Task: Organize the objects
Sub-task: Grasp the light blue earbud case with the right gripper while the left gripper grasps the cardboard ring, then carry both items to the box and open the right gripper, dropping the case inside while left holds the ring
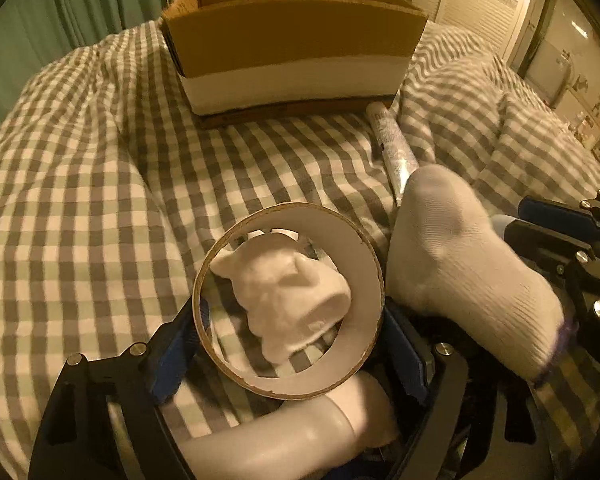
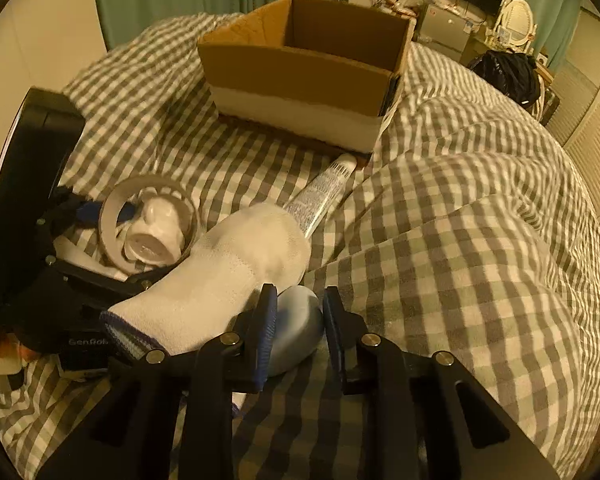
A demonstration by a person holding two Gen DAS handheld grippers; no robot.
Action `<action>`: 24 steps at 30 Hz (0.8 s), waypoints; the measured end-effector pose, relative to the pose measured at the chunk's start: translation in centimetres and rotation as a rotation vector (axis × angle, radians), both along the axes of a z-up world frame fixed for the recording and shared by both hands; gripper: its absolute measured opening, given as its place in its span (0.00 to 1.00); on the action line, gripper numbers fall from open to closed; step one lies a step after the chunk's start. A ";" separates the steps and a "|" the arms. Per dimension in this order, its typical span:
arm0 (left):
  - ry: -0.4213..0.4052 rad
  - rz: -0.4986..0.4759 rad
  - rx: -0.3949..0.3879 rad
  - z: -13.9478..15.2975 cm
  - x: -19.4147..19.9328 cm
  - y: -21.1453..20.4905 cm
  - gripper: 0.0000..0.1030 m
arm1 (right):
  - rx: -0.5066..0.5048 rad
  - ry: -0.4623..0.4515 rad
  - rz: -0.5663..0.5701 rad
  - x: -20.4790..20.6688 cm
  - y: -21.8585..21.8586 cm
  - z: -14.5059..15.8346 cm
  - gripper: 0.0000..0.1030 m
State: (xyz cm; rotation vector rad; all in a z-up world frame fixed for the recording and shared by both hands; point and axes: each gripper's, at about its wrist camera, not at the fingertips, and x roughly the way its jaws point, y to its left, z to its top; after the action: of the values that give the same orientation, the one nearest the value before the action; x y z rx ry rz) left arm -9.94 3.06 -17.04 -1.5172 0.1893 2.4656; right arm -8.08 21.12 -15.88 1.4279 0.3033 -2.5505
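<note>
Risks: we judge the tape ring (image 1: 288, 300) could slip or tip out as we lift, since the left gripper (image 1: 292, 344) only straddles its thin wall. The white figurine (image 1: 284, 300) lying loose inside the ring would likely stay behind or snag.
More risks: the white sock (image 2: 220, 276) drapes against the right gripper's (image 2: 298, 324) left finger and could get dragged along. The rounded pale object (image 2: 296, 324) looks smooth and may squirt out of a narrow pinch.
Left jaws: they stand wide on either side of the ring, blue pads (image 1: 180, 344) just outside its rim; we cannot tell whether they press on it yet.
Right jaws: closed to a narrow gap around the pale object, which fills the space between them; we read this as a grip.
Tape ring: a cardboard-edged hoop, white inside, tilted, sitting between our left jaws.
Sock: ribbed white, dark-trimmed cuff, just left of the right jaws.
Tube (image 2: 320, 196): printed, slim, lying ahead of the right jaws.
Box (image 2: 308, 72): open cardboard, well ahead of both jaws on the checked bedding (image 2: 460, 240).
</note>
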 end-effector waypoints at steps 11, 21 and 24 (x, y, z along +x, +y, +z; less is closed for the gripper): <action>0.097 0.059 0.031 5.2 1.7 -1.4 0.84 | 0.006 0.099 -0.001 1.5 -0.3 3.1 0.00; 0.132 0.065 0.026 6.2 2.7 -1.9 0.84 | -0.013 0.020 0.005 1.2 -0.1 2.4 0.03; 0.136 0.077 0.013 5.7 2.3 -2.1 0.84 | 0.041 -0.045 -0.004 0.3 0.0 0.2 0.15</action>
State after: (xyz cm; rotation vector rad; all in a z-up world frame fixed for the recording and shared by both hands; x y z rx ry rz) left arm -7.62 0.92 -11.30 -1.3769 0.1408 2.6265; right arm -7.75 21.14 -15.69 1.4993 0.3482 -2.5261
